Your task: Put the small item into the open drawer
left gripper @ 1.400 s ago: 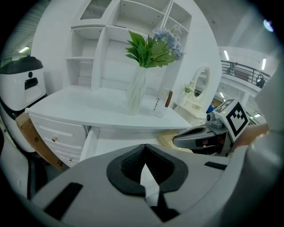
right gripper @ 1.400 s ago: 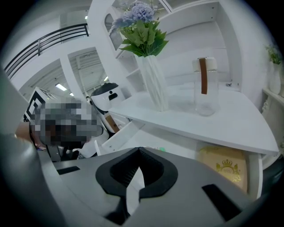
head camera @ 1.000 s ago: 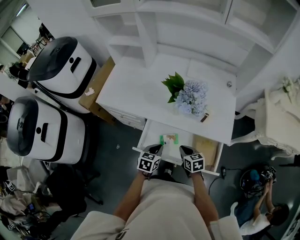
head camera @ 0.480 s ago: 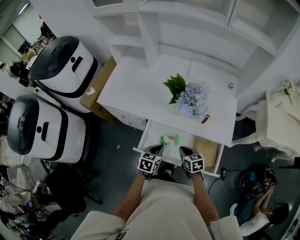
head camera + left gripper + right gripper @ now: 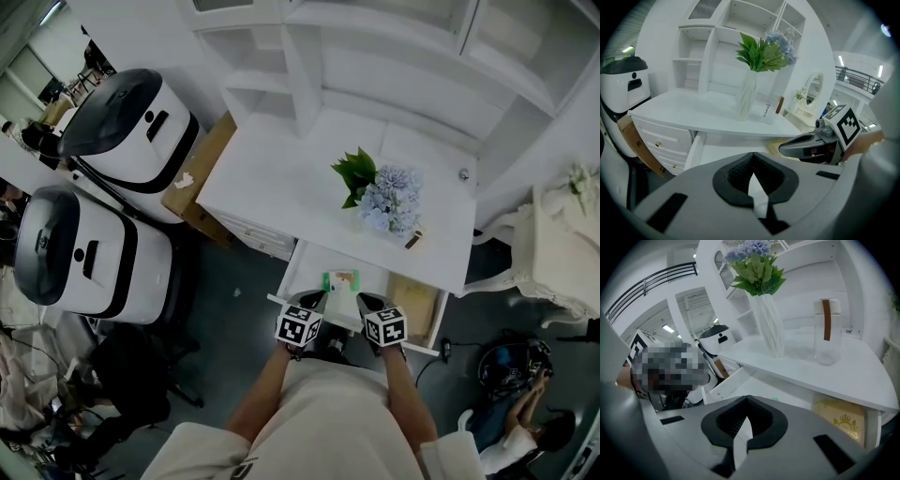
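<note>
The white desk [image 5: 281, 178] has its drawer [image 5: 305, 262] pulled open below the front edge. Inside lie a small green item [image 5: 339, 279] and a yellow box [image 5: 412, 298]. My left gripper [image 5: 313, 300] and right gripper [image 5: 365, 302] hang side by side just above the drawer's front rim, both shut with nothing between the jaws. In the left gripper view the shut gripper [image 5: 752, 155] faces the drawer [image 5: 723, 151], with the right gripper [image 5: 806, 146] beside it. The right gripper view shows its shut gripper [image 5: 746, 399] over the drawer, the yellow box [image 5: 840, 422] to the right.
A white vase of blue flowers [image 5: 384, 195] and a small glass bottle [image 5: 412, 240] stand on the desk; shelves [image 5: 375, 56] rise behind. Two white domed appliances [image 5: 122, 127] and a cardboard box [image 5: 202, 173] stand left. A person [image 5: 530, 422] crouches at the lower right.
The head view has drifted slightly. Both grippers stay shut in the same place above the drawer front.
</note>
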### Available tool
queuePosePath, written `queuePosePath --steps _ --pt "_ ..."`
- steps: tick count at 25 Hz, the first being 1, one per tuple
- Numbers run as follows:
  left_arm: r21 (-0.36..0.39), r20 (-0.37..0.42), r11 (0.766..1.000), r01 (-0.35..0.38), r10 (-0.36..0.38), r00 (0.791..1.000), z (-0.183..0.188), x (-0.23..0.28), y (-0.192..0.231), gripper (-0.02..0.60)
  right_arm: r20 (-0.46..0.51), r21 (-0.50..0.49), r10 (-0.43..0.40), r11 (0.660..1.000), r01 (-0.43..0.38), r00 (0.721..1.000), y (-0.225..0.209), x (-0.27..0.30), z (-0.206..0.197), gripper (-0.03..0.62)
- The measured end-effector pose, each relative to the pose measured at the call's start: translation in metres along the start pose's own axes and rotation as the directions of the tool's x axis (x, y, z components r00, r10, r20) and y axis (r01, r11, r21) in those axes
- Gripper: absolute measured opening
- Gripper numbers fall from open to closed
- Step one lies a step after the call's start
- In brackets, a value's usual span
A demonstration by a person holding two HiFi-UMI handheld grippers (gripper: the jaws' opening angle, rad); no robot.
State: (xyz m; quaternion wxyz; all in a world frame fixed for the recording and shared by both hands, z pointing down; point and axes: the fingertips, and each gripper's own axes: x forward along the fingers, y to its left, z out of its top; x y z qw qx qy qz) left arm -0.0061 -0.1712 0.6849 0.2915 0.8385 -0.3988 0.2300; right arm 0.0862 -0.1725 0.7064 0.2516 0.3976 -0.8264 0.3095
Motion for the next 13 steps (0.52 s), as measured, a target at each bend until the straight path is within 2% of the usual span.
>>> queuePosePath --steps 13 --pt "-0.022 0.012 1.0 -0.012 0.012 1.0 -0.003 -0.01 0.01 0.017 -0.003 -0.049 0.02 0.999 -0.02 1.0 0.016 0.01 0.008 0.023"
